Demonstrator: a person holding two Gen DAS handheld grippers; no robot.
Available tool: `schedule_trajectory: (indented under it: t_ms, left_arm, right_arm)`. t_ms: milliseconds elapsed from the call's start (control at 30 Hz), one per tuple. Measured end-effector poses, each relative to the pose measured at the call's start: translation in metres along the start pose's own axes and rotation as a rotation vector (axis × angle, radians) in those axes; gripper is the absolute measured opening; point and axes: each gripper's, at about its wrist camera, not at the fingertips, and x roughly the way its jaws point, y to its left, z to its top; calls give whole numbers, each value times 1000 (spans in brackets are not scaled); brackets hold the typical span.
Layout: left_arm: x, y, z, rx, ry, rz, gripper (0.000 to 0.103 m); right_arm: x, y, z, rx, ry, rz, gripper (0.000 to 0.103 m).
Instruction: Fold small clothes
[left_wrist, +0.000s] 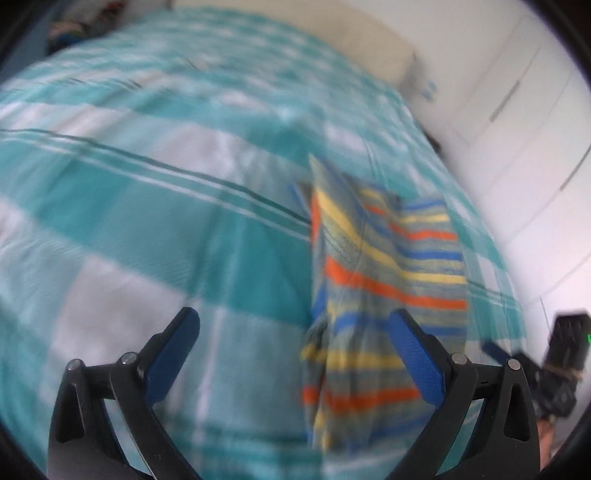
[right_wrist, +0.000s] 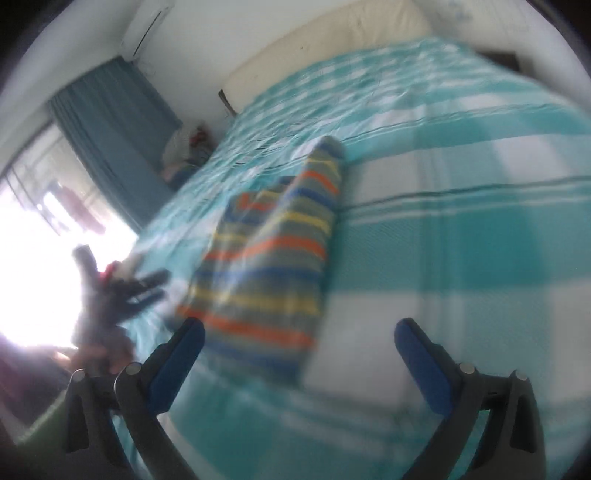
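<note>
A small grey garment with orange, yellow and blue stripes lies folded into a long narrow shape on the bed's teal and white checked cover. My left gripper hovers open over the garment's near end, its right blue pad in front of the stripes, and grips nothing. In the right wrist view the same garment lies ahead and slightly left. My right gripper stands wide open above the cover with nothing between its pads. The left gripper shows blurred at the bed's left edge. Both views are motion-blurred.
A cream headboard closes the bed's far end. White wardrobe doors stand beside the bed. A teal curtain and a glaring window are on the other side, with a heap of things on the floor there.
</note>
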Motion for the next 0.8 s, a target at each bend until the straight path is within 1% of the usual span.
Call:
schedule_trajectory:
  t_ms: [33,67,100,133,167,200,233,267,300,333,367,400,467,567,633,667,700,733,767,800]
  left_arm:
    - [19,-4,7,25,53,-9,101]
    - [30,-10,11,51,72,-3,102]
    - [37,-17,14,89,65,7,101]
    - [42,-24,17,128,50,-1,99]
    - [47,-31,18,154,58,-20,84]
    - [53,-38,17,178,78,-29,66]
    - [60,-45,18,206,107,-39,30]
    - [63,-53,16,226,110,-17,25]
    - [61,-57,16,246,88,11,22]
    - [57,-64,14,263,70,35,20]
    - [51,-68,13,271,49,51,18]
    - [41,-72,11,271,24,57,18]
    - [19,-73,14,265,-19,50,18]
    - [-22,-79,18,286,-83,30,18]
    - [-39,-89,25,314,-120,30,19]
    - [-40,-93,29,322,-132,39,28]
    - [-34,-93,32,323,-124,66,38]
    - [-21,-92,36,328,-105,108,68]
    - [-11,-89,35,333,-102,176,84]
    - [-7,-84,29,334,-109,254,85]
  right_arm:
    - [20,-6,14,22,20,11,90]
    - [39,-11,25,45,45,25,86]
    - [55,-16,33,70,70,48,79]
    - [70,-19,40,91,92,65,69]
    - [83,-17,46,91,106,62,58]
    - [92,-12,48,68,133,22,39]
    - [101,1,49,-9,157,-61,32]
    - [106,21,48,-131,164,-155,31]
    - [108,46,42,-283,155,-257,28]
    - [107,67,36,-398,136,-323,26]
    - [102,85,29,-482,107,-351,26]
    - [91,101,24,-536,65,-347,25]
    - [71,121,21,-564,6,-323,25]
    - [41,140,28,-555,-77,-277,25]
    - [30,144,37,-523,-115,-253,25]
    - [29,140,45,-497,-122,-249,25]
    - [30,134,51,-467,-122,-252,28]
    - [32,122,57,-427,-110,-262,42]
    - [36,105,61,-373,-89,-315,56]
    - [33,92,61,-334,-80,-372,88]
